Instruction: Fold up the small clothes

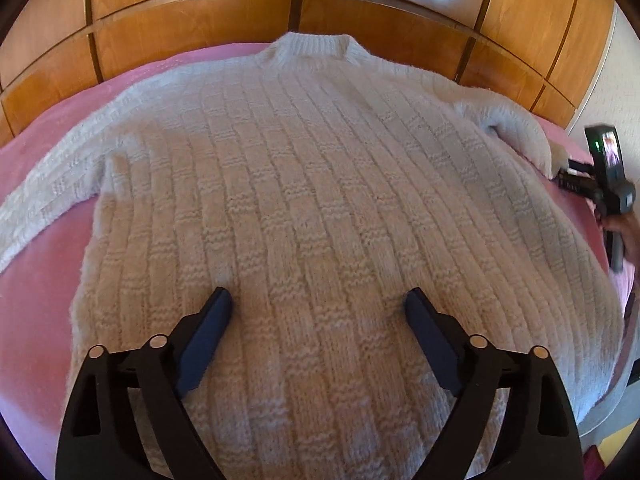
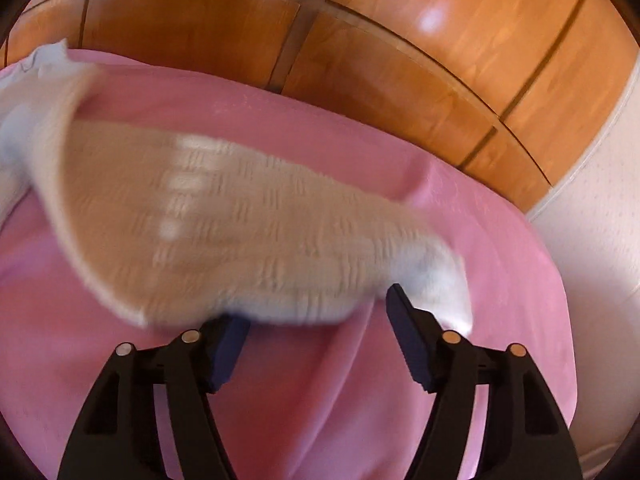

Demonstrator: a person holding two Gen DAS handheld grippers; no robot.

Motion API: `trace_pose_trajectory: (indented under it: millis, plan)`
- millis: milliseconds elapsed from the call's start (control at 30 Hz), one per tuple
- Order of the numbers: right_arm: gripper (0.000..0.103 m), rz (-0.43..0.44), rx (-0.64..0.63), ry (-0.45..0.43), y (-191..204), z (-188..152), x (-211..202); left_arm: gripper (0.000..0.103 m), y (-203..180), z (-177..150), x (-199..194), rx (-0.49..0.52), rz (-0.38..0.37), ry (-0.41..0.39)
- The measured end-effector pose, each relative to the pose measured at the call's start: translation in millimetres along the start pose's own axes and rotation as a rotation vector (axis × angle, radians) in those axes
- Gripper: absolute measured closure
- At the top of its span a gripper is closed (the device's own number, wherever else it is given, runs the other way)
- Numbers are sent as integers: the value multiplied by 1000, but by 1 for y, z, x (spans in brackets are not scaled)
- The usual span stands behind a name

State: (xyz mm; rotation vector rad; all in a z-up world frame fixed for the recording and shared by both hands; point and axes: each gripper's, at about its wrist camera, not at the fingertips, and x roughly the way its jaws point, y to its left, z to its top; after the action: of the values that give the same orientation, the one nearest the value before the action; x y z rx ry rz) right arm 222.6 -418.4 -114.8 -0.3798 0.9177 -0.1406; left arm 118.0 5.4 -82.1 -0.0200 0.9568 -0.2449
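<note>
A white ribbed knit sweater [image 1: 320, 168] lies flat on a pink blanket [image 1: 36, 288], collar toward the wooden headboard. My left gripper [image 1: 319, 300] hovers over the sweater's lower body, open, with nothing pinched between its dark pads. In the left wrist view my right gripper [image 1: 564, 176] is at the far right, at the cuff of the right sleeve [image 1: 516, 128], with a hand on its handle. In the right wrist view that sleeve [image 2: 240, 220] is blurred and its cuff drapes across the tips of my right gripper [image 2: 314, 312]. The jaws stand apart and pink blanket shows between the pads.
A glossy wooden headboard [image 1: 304, 12] runs along the far side of the bed. A white textured wall [image 2: 600, 240] stands to the right. The blanket's [image 2: 552, 320] right edge drops off near the right gripper. The sweater's left sleeve [image 1: 52, 184] stretches out to the left.
</note>
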Motion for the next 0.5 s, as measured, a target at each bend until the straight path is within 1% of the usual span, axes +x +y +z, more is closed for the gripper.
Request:
trace_pose_trajectory:
  millis: [33,67,167,200,300,400,467,500]
  plan:
    - [91,-13,-15,16,0,5,8,13,0,1,2,-1,0,2]
    - [98,-17,-21,27,-2,8,12,12,0,2,2,-3,-1,3]
    - [98,11,23,29,-15,16,7,11,0,2,4,-4,-2,3]
    - [98,19,47,16,-16,18,-8,11,0,2,4,-4,-4,2]
    - [99,70,135,-29,-39,18,-53,11,2,2,4,-5,-14,-2]
    - [99,97,155,-56,-51,16,-92,11,3,1,4,-8,-22,-7]
    - [99,96,147,-75,-58,15,-122,11,5,1,3,-13,-30,-12]
    - [99,115,159,-74,-63,16,-135,11,5,1,3,-15,-34,-14]
